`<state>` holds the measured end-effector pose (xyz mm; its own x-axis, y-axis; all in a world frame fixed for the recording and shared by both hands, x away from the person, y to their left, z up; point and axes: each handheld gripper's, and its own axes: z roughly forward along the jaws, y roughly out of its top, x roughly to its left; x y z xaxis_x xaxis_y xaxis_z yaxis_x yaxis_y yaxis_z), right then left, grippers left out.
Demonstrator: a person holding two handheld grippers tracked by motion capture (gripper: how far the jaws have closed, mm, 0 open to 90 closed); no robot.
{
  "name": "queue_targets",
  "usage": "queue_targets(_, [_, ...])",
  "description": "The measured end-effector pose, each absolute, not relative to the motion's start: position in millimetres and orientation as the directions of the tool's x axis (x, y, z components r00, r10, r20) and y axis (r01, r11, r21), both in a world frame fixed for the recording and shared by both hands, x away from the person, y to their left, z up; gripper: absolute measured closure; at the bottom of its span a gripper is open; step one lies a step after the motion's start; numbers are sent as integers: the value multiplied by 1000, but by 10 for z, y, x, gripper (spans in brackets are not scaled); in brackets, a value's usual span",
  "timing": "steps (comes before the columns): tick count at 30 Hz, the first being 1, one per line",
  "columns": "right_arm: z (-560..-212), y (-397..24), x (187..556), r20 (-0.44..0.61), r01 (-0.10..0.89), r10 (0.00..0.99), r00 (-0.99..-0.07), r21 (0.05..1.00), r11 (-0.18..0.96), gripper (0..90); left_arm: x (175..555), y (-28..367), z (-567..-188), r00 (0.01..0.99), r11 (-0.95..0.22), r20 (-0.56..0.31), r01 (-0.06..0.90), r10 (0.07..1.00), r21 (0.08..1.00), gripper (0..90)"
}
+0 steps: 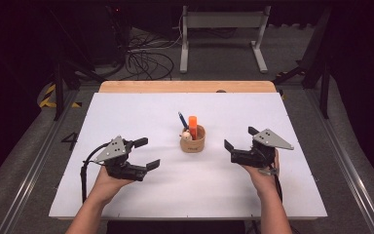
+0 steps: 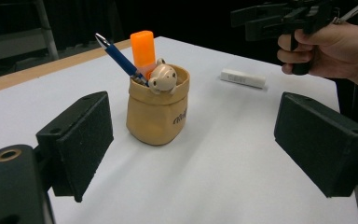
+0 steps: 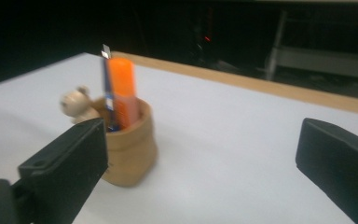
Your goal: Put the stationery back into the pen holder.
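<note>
Pouch [image 1: 193,141] sits on the tabletop [image 1: 126,112], between the left gripper [image 1: 141,153] and right gripper [image 1: 236,146], ahead of both sets of fingers, touching neither. Both spread wide, released, empty. Tan, soft-looking, rolled rim; holds pen [image 2: 116,56], orange marker [image 2: 143,49], small bear figure [image 2: 162,78]. Judged light, squashy, tippy: grip low on the wall, or pinch the stiff marker cap

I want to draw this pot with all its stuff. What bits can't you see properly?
- Lower ends of the blue pen and orange marker: hidden inside the tan pot, every view.
- Pot's printed word: cut off by its curve, left gripper view.
- Bear figure: blurred, right gripper view; tiny, high view.
- White bar's lettering: too small, left gripper view.
</note>
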<state>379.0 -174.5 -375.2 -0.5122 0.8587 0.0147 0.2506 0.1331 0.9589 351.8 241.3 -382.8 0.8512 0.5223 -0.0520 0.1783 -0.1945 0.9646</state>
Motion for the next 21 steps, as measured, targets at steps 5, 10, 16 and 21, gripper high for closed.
queue_targets(5, [-3777, -1901, 3780, -7, 307, 908, -419, 940, 149, 102, 3518, 2412, -3826, 852, -196, -50, 176, 522, 965, 123])
queue_targets(10, [-3816, -2045, 3788, -31, 372, 935, -354, 912, 171, 176, 3514, 2414, -3821, 850, -192, -51, 177, 524, 965, 124])
queue_targets(16, [-3872, -2162, 3791, -55, 449, 949, -311, 872, 197, 231, 3513, 2412, -3822, 850, -192, -52, 178, 525, 965, 124])
queue_targets(21, [-3911, -2206, 3778, -64, 477, 955, -288, 856, 201, 259, 3510, 2406, -3821, 850, -191, -53, 178, 524, 965, 124])
